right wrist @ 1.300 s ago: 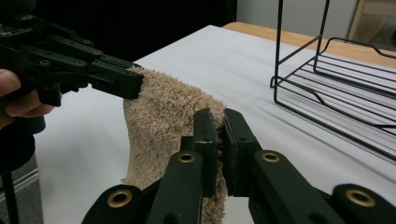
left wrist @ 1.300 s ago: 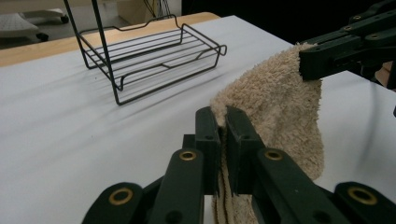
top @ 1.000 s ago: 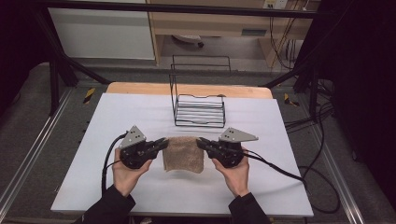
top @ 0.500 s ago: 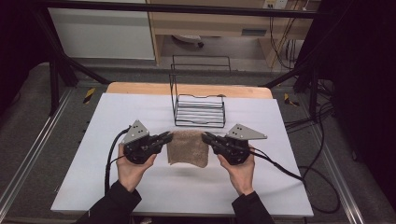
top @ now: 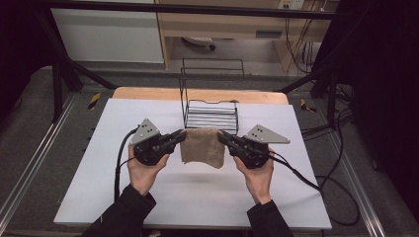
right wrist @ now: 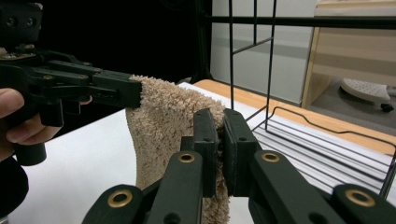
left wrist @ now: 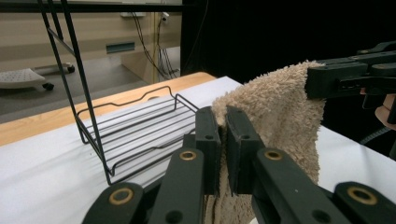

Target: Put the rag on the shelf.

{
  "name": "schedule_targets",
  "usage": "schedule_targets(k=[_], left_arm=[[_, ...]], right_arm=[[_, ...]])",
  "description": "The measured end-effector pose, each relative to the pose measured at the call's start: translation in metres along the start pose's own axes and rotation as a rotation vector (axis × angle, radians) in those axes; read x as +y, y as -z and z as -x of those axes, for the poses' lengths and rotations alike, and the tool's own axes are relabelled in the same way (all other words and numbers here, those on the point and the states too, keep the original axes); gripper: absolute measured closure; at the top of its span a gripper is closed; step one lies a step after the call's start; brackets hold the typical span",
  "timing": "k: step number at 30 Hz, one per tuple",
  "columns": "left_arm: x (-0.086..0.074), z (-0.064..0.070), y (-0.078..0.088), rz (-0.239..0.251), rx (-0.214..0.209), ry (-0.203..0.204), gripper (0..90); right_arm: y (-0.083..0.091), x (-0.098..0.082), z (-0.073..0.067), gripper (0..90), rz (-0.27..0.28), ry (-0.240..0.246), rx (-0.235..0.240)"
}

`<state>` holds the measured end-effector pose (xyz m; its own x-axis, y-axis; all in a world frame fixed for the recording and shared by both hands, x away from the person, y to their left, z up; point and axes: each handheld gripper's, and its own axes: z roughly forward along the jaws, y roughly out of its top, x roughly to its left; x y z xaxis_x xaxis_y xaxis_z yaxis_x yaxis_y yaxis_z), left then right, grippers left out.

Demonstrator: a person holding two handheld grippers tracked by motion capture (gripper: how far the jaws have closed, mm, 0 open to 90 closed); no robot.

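We pinch the beige towel by its two top corners, left gripper and right gripper each clamped on one, so it hangs above the white table. Our gripper views show the pile squeezed between the jaws, which the high view cannot resolve. Just behind the towel stands the black wire rack.

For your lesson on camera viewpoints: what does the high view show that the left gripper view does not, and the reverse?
High view alone: both of the person's hands, the left gripper's grey plate, and the towel hanging above the white table. Left gripper view alone: its jaws shut on the towel's corner, fold pinched between the pads. Both: tan towel, black wire rack, right gripper holding the other corner.
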<state>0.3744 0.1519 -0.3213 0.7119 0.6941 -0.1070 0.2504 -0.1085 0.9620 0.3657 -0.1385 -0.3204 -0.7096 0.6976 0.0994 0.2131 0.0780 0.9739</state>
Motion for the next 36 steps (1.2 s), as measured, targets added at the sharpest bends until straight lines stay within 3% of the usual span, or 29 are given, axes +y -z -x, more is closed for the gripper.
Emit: schedule_targets(k=[36], left_arm=[[0.059,-0.004,-0.013,0.168,0.021,-0.023,84.4]], right_arm=[[-0.001,0.060,0.017,85.6,0.145,0.046,-0.081]])
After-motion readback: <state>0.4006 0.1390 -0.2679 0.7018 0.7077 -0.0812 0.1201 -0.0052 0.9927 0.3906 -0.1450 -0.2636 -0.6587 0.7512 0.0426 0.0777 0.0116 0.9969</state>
